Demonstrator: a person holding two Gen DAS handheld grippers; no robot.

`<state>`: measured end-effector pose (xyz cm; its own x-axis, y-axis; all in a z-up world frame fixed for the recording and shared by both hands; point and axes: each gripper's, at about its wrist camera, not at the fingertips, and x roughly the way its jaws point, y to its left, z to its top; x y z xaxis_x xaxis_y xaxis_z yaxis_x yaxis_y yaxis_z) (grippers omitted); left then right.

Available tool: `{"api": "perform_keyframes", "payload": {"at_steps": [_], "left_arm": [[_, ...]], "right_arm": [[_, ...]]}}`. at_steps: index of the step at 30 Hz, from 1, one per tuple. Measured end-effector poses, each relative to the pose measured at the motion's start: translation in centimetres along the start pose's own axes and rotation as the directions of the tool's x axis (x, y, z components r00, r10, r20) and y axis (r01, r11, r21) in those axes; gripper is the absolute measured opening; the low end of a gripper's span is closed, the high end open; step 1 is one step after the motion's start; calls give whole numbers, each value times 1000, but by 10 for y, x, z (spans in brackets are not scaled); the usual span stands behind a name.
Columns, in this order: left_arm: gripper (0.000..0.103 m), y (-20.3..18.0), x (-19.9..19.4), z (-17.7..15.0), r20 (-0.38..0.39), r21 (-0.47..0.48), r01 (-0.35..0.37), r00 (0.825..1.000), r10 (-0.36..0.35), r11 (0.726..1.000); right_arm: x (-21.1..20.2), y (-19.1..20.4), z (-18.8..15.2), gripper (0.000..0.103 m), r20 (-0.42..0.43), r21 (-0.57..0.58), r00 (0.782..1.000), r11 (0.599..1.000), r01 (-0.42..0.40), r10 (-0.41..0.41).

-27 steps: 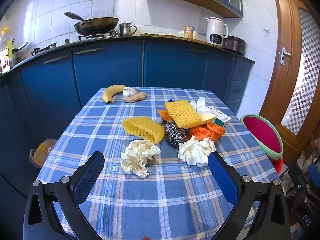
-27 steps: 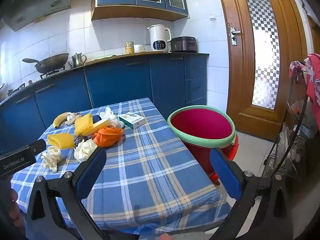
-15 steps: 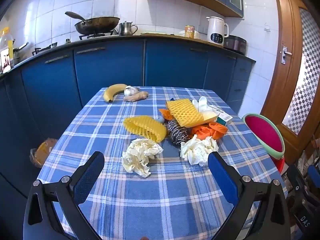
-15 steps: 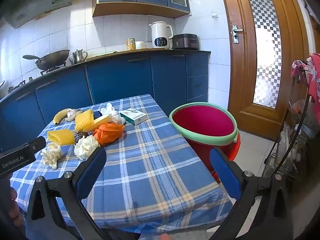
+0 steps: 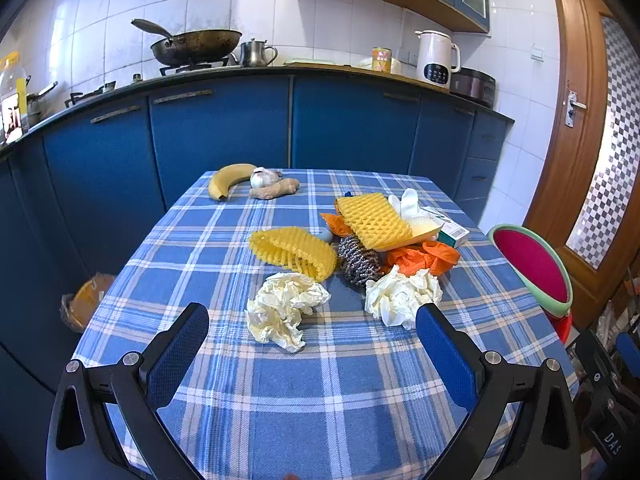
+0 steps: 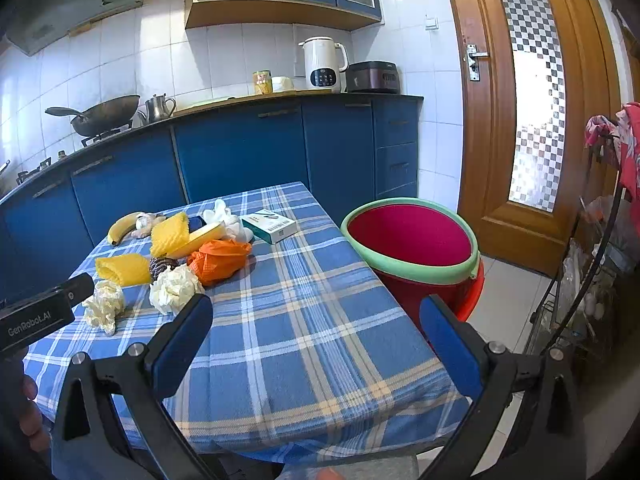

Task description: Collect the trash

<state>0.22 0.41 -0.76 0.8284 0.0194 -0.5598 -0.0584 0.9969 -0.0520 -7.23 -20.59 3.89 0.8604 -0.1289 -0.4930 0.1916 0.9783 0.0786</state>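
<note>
Under both my tools lies a table (image 5: 192, 240) covered in a blue plaid cloth. My left gripper (image 5: 312, 316) is spread wide with nothing between its blue pads, tipped down over the near end of the cloth. My right gripper (image 6: 316, 312) is likewise wide apart and empty, hanging over the table's right-hand corner.

Just ahead of the left gripper lies a crumpled white paper wad (image 5: 286, 310), loose and creased. A second paper ball (image 5: 400, 296) sits right beside the tip of that gripper's right finger. Behind them come a yellow foam fruit net (image 5: 294, 252) lying on its side, a steel wool scrubber (image 5: 358, 260), an orange plastic bag (image 5: 424, 258) bunched up, and another yellow net (image 5: 374, 220) resting on the heap. Farther back sit a small green-and-white carton (image 6: 270, 226), then a banana (image 5: 228, 180), a garlic bulb (image 5: 264, 176) and a piece of ginger (image 5: 276, 189) near the far edge.

Off the table's right side stands a red bin (image 6: 412, 240) with a pale green rim, just beyond my right gripper's right finger. Beyond everything run blue cabinets (image 5: 224, 128), a dark counter with a wok (image 5: 196, 44) and a white kettle (image 6: 324, 64), white tiles, and a wooden door (image 6: 532, 92).
</note>
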Motion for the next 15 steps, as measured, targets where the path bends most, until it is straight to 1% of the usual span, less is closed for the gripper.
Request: {"api": "perform_keyframes", "payload": {"at_steps": [15], "left_arm": [[103, 2, 0, 1, 5, -3, -1, 1000, 1, 1000]], "right_arm": [[-1, 1, 1, 102, 1, -6, 1000, 1000, -4, 4]]}}
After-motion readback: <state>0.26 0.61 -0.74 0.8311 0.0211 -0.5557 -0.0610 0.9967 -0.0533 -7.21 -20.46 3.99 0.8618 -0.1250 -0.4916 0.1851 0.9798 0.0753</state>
